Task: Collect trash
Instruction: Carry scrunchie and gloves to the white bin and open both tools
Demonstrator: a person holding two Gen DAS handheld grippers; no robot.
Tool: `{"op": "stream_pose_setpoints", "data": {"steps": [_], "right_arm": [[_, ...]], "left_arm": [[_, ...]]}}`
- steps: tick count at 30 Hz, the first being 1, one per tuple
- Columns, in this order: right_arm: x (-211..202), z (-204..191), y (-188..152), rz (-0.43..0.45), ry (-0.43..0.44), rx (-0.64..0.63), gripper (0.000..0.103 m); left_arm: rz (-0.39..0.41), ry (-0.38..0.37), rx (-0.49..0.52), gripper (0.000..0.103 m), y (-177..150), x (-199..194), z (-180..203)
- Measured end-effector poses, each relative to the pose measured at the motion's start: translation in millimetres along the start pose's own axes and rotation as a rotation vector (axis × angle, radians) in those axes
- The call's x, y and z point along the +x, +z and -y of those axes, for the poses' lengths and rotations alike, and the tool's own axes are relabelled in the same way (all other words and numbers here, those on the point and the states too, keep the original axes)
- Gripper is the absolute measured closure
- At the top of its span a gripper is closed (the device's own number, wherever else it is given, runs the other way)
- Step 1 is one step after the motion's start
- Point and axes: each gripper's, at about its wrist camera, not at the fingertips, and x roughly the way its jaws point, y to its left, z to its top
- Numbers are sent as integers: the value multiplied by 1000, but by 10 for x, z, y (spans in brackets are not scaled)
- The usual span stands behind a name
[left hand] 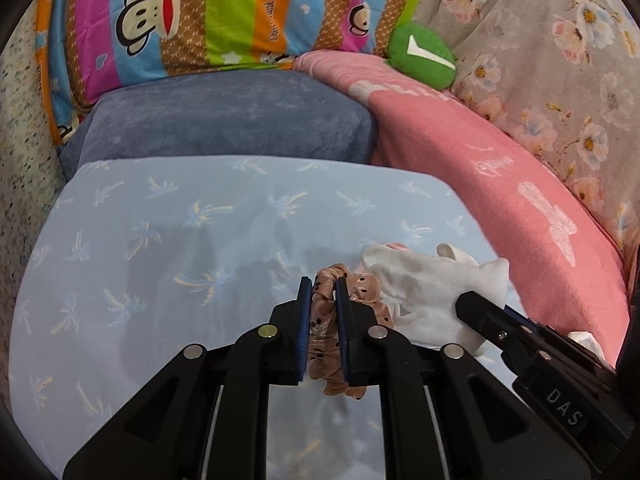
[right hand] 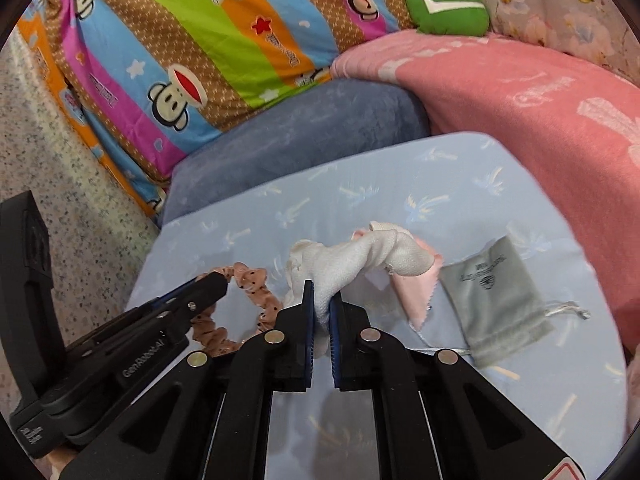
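A pink dotted scrunchie [left hand: 326,322] lies on the pale blue sheet [left hand: 160,240]. My left gripper [left hand: 323,286] is shut on it. It also shows in the right wrist view [right hand: 256,280], with the left gripper [right hand: 212,280] on it. A white sock [right hand: 360,260] sits just right of the scrunchie. My right gripper [right hand: 321,290] is shut on the sock, which also shows in the left wrist view [left hand: 420,284] with the right gripper [left hand: 472,304] on it. A pink cloth [right hand: 416,288] lies under the sock. A grey drawstring pouch [right hand: 492,300] lies to the right.
A blue-grey pillow [left hand: 224,120] lies behind the sheet. A striped monkey-print quilt [left hand: 180,20] is at the back. A pink blanket [left hand: 500,168] lies to the right, with a green plush [left hand: 420,56] and floral fabric [left hand: 560,40] beyond. A speckled wall [right hand: 60,152] is on the left.
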Motion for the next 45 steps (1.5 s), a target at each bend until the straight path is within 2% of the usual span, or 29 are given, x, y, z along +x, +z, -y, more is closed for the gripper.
{"op": "stream_pose_setpoints", "data": {"steps": [6, 13, 27, 35, 45], "right_arm": [[-626, 106, 101, 92, -6, 15, 96], [-1339, 413, 93, 178, -44, 47, 96], [-2451, 1383, -311, 270, -181, 156, 96], [-2808, 1891, -609, 278, -269, 211, 96], [-2979, 2327, -933, 252, -366, 256, 96]], "left_arm": [[50, -39, 46, 91, 31, -294, 374], [84, -103, 106, 91, -17, -556, 901], [63, -239, 247, 91, -374, -785, 1973], [32, -294, 329, 91, -606, -805, 2499], [-38, -354, 407, 89, -900, -673, 3043]]}}
